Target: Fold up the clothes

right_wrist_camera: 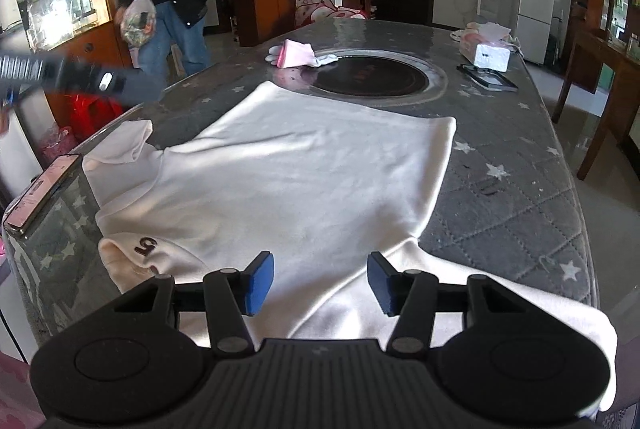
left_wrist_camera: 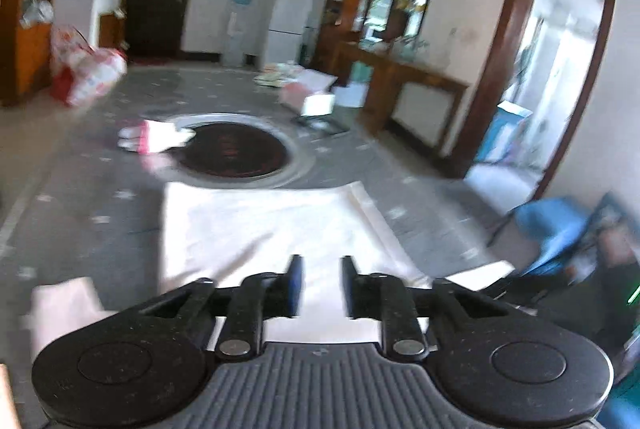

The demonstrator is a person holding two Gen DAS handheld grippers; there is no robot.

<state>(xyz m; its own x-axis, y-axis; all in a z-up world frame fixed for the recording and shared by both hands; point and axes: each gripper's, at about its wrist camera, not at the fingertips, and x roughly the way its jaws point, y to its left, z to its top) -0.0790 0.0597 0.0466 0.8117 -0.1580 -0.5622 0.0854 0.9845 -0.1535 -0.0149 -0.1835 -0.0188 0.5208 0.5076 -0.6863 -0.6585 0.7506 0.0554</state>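
The cream long-sleeved cotton top (right_wrist_camera: 304, 173) lies flat, long axis running 6 to 12 o'clock, hem far. The left gripper (left_wrist_camera: 320, 285) hovers narrowly parted and empty; the right gripper (right_wrist_camera: 320, 283) is spread wide and empty.

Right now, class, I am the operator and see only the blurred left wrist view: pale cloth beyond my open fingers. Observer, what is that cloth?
Observer: A white sleeved top, spread on the grey star-patterned quilted table cover; a fold at its near left bears a dark printed mark.
Operator: Where is the other gripper?
Observer: The right gripper hangs above the near hem, open and holding nothing.
Operator: Anything at the edge?
Observer: A flat pinkish phone lies on the table's left edge.
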